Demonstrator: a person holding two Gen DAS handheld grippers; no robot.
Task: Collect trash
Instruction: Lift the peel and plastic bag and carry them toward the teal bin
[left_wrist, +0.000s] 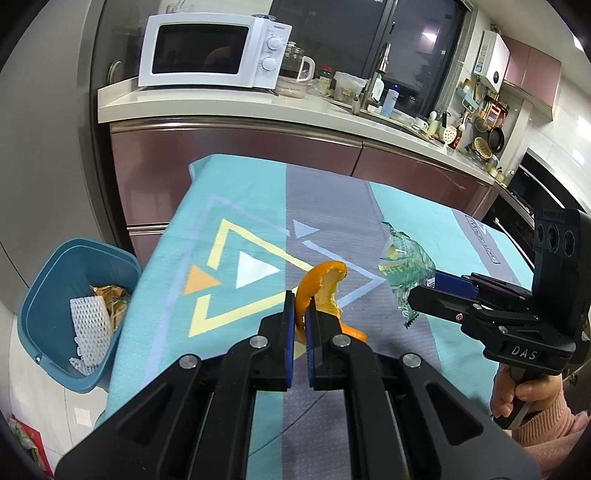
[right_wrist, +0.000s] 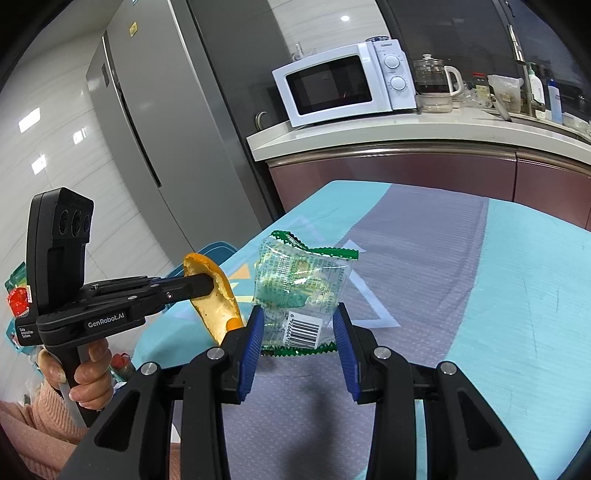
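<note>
My left gripper (left_wrist: 300, 306) is shut on an orange peel (left_wrist: 327, 286) and holds it above the table; it also shows in the right wrist view (right_wrist: 218, 295). A clear plastic wrapper (right_wrist: 303, 291) with green edges and a barcode stands between the open fingers of my right gripper (right_wrist: 299, 326). The blue pads (right_wrist: 251, 343) sit on either side of it with gaps. In the left wrist view the wrapper (left_wrist: 404, 267) is at the tip of my right gripper (left_wrist: 421, 291). A blue trash bin (left_wrist: 48, 295) stands on the floor left of the table.
The table wears a teal and grey cloth (left_wrist: 332, 206) with triangle patterns. The bin holds white foam netting (left_wrist: 90, 321) and a gold wrapper. A kitchen counter (left_wrist: 221, 99) with a white microwave (left_wrist: 210, 51) stands behind. A grey fridge (right_wrist: 155, 122) stands at the left.
</note>
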